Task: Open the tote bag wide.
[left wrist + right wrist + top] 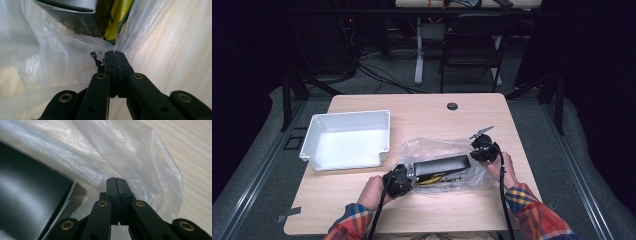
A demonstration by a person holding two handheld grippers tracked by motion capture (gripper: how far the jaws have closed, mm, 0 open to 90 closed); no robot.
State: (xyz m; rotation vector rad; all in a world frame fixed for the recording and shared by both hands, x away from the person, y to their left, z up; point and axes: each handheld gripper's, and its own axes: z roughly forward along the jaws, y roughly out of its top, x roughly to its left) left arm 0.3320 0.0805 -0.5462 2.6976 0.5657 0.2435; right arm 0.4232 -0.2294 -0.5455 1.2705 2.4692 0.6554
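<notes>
A clear plastic bag is held at its two ends on the table, stretched between the two grippers. The left gripper is seen with its fingers pressed fully together on a pinch of film at the bag's near-left corner; the right gripper is likewise closed tight, thin film being caught between its fingers at the bag's right end. For the step to be done well, both pinches should be kept firm and lifted evenly, so that the film is not torn or let slip. Beyond the left fingers, inside the bag, a flat black box is seen, and below it something yellow. A white tray lies well left of the bag.
</notes>
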